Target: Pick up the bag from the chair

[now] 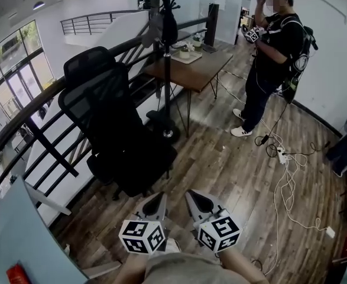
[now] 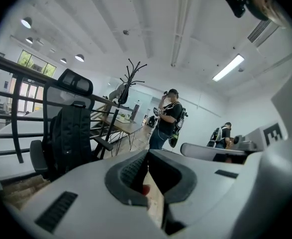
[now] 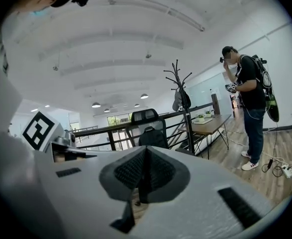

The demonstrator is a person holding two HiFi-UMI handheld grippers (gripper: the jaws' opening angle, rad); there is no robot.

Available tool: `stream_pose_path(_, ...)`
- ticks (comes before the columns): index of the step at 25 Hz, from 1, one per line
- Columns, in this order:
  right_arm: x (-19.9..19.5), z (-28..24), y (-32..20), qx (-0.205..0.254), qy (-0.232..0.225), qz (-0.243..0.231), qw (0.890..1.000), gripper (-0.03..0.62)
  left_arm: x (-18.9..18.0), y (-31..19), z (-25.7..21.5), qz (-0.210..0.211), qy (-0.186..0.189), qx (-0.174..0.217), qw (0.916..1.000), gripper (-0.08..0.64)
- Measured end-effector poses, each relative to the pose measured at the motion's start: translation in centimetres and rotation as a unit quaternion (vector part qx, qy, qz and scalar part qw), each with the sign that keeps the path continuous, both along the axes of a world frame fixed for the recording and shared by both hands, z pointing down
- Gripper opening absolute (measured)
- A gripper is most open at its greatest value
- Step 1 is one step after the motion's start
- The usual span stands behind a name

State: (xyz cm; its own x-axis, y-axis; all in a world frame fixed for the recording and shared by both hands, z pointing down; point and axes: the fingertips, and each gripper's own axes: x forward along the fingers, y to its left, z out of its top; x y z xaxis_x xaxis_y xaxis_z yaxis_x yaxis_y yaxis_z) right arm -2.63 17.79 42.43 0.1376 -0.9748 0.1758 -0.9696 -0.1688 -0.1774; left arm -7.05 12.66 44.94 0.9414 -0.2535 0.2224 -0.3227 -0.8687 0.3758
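I am holding my left gripper (image 1: 160,197) and right gripper (image 1: 192,195) closed and empty, near the chair (image 1: 89,65) bearing the bag (image 2: 71,133).

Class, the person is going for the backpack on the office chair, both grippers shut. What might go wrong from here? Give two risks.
1. The left gripper and right gripper are both shut; unless they open in time, they would likely shove the backpack or swivel the office chair instead of gripping.
2. The backpack is black against a black chair, so a strap is hard to pick out and the jaws might catch the chair.
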Motion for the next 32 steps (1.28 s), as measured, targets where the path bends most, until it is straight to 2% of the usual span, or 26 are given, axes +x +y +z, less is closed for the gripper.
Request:
stream_pose_path(5,1.7,-0.7,-5.0,0.003,0.015,-0.016,1.000,0.002,2.0,-4.8,-0.6,-0.008,-0.001,0.005,1.0000,0.003)
stream_pose_path(16,4.8,-0.5,-15.3,0.006,0.007,-0.016,1.000,0.002,4.9,-15.2,-0.7,-0.012,0.000,0.011,0.9999,0.003)
stream_pose_path(25,6.2,0.8,-21.1,0.007,0.007,-0.021,1.000,0.002,5.4,-21.4,1.0,-0.031,-0.005,0.010,0.9995,0.003)
stream_pose_path(32,5.8,-0.3,-25.7,0.004,0.007,-0.047,0.999,0.002,4.5,-25.6,0.5,-0.060,-0.014,0.005,0.9981,0.003)
